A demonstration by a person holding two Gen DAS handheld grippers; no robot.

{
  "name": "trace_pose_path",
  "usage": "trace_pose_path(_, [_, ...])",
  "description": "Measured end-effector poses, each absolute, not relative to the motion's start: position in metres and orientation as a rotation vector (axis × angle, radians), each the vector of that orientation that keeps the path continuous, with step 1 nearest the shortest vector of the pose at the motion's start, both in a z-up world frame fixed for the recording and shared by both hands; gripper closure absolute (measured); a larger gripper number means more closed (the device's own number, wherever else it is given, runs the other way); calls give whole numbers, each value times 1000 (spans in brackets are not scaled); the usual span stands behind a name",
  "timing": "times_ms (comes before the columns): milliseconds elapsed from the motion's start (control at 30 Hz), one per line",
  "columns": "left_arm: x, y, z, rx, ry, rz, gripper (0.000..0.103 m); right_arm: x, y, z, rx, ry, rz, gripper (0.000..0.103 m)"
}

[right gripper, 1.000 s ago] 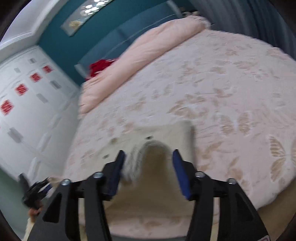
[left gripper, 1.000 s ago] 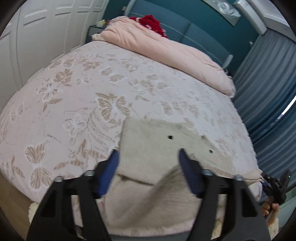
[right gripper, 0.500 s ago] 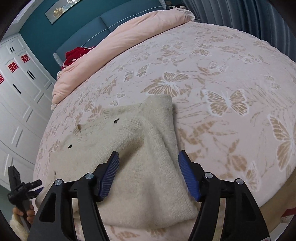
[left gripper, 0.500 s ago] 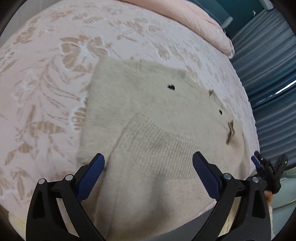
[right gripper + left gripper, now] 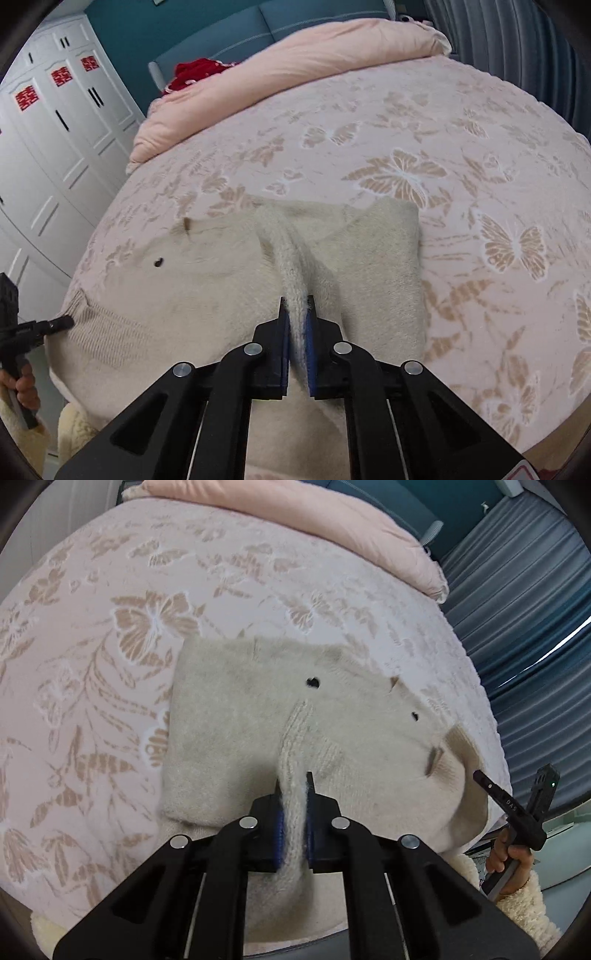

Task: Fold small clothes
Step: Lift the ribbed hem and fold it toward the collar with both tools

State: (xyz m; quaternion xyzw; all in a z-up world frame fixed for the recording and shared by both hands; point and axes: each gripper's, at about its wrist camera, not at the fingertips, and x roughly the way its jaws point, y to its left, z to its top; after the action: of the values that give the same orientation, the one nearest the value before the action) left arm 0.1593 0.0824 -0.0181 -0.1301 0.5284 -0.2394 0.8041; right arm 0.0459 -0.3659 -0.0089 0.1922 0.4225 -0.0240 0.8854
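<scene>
Bedroom, pink butterfly bedspread (image 5: 155, 620) serving as folding surface. Left gripper (image 5: 293, 786) clamped on ribbed knit edge of cream sweater (image 5: 229, 716), near edge of bed, so fabric lifts in ridge toward 12 o'clock. Right gripper (image 5: 296, 306) likewise pinching ribbed fold; both holds likely set up one lift-and-fold. Sweater sprawls flat at bed's near side, small dark holes showing. Pink duvet (image 5: 295, 62) rolled away at 12 o'clock, leaving working room.
</scene>
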Motion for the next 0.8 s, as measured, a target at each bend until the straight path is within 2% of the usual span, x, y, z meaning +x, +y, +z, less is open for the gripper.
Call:
trace_pose_path(133, [192, 90, 34, -322, 1002, -481, 96, 41, -391, 48, 448, 713, -88, 96])
trace_pose_path(233, [241, 86, 35, -298, 978, -398, 95, 66, -425, 49, 494, 693, -148, 96])
trace_pose_path(300, [274, 80, 7, -256, 1015, -304, 95, 91, -442, 17, 496, 763, -206, 96])
trace_pose_path(433, [307, 67, -91, -271, 1213, -188, 95, 126, -458, -78, 627, 972, -244, 96])
trace_pose_path(533, [297, 59, -110, -216, 1191, -173, 95, 130, -454, -89, 595, 996, -262, 94])
trace_pose_path(567, [296, 59, -107, -214, 1184, -189, 95, 130, -454, -85, 618, 991, -246, 88])
trace_pose_path(633, [297, 59, -103, -208, 1190, -210, 95, 134, -455, -75, 646, 968, -204, 83])
trace_pose_path(700, [300, 58, -101, -207, 1199, -218, 95, 146, -453, -72, 640, 967, -179, 55])
trace_pose_path(733, [304, 56, -102, -208, 1208, -213, 95, 155, -450, -75, 635, 986, -169, 53])
trace_pose_path(767, [306, 55, -103, -212, 1215, -209, 95, 164, -448, -83, 638, 1031, -157, 59])
trace_pose_path(800, [308, 54, -104, -215, 1217, -205, 95, 170, -445, -90, 626, 1067, -170, 89])
